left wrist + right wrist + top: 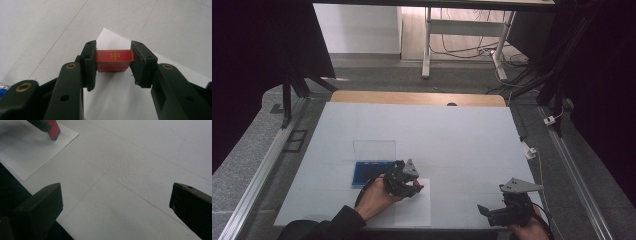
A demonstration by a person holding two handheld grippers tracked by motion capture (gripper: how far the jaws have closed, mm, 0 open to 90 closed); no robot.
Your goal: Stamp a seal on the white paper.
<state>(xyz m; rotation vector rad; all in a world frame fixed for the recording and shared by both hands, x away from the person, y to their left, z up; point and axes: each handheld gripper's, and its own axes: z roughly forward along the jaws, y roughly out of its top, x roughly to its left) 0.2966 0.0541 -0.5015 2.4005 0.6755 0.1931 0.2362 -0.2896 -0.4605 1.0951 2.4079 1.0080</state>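
Firmly between left gripper (114,63) fingers: red block (114,56)

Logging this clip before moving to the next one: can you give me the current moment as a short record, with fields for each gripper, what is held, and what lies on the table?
left gripper: shut on the red block, over the white paper sheet
red block: gold character on its top face, clamped at both ends
right gripper: open, nothing between its jaws, above the bare table cover
blue case: on the table, clear lid standing open, just left of the left gripper
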